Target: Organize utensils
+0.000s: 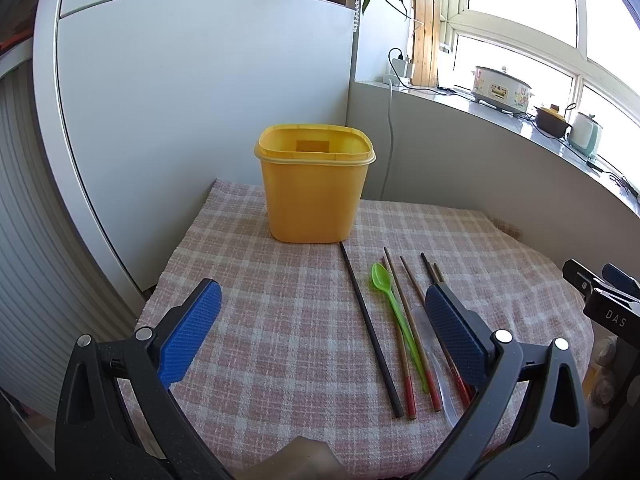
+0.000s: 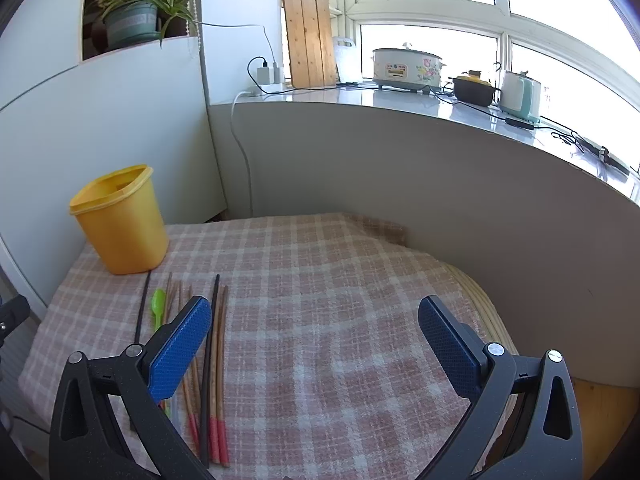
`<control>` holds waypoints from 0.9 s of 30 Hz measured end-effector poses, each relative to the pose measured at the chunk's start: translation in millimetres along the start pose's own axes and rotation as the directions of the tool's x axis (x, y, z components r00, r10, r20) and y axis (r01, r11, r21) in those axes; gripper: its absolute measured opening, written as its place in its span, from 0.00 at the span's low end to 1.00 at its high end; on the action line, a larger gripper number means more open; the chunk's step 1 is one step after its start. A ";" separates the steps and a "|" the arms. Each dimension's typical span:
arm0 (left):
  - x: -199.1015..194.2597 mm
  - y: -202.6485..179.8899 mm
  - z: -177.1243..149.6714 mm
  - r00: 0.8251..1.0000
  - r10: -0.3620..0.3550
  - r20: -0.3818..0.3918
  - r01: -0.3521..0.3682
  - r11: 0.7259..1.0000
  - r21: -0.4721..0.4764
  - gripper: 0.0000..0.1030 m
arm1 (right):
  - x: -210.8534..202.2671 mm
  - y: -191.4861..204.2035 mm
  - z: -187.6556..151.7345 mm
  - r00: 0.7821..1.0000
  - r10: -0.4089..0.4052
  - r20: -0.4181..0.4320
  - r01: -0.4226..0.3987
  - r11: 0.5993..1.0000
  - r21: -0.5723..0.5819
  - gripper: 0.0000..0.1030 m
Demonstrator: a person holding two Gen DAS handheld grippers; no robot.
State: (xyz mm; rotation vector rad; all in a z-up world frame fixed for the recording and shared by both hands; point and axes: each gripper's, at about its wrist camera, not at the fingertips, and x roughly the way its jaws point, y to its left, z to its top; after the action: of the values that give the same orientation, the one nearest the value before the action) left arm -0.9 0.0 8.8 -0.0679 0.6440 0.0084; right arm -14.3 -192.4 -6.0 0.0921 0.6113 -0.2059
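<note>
- While both hover over the counter (image 2: 320,280), the left gripper (image 1: 322,308) and right gripper (image 2: 314,330) gape fully, holding and touching nothing.
- Chopsticks (image 1: 370,332) and the green spoon (image 1: 394,312) lie loose in a row near the tub (image 1: 314,188).
- Its visible interior looks empty; by my reading, sorting hasn't started.

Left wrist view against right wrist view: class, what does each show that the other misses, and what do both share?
Only the left wrist view looks into the yellow container and shows the right hand-held gripper's tip at its edge. Only the right wrist view shows the checked cloth's bare right half. Both share the container, green spoon, chopsticks and windowsill appliances.
</note>
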 end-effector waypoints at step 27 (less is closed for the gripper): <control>-6.9 0.4 3.7 1.000 -0.004 0.010 0.004 1.000 -0.009 1.00 | -1.2 3.0 1.2 1.000 0.012 -0.006 -0.012 1.000 0.002 0.99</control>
State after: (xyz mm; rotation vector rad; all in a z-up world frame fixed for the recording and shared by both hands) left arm -4.2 0.7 15.9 -0.0780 0.6338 0.0077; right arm -13.9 -189.6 -4.3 0.0981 0.6160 -0.1951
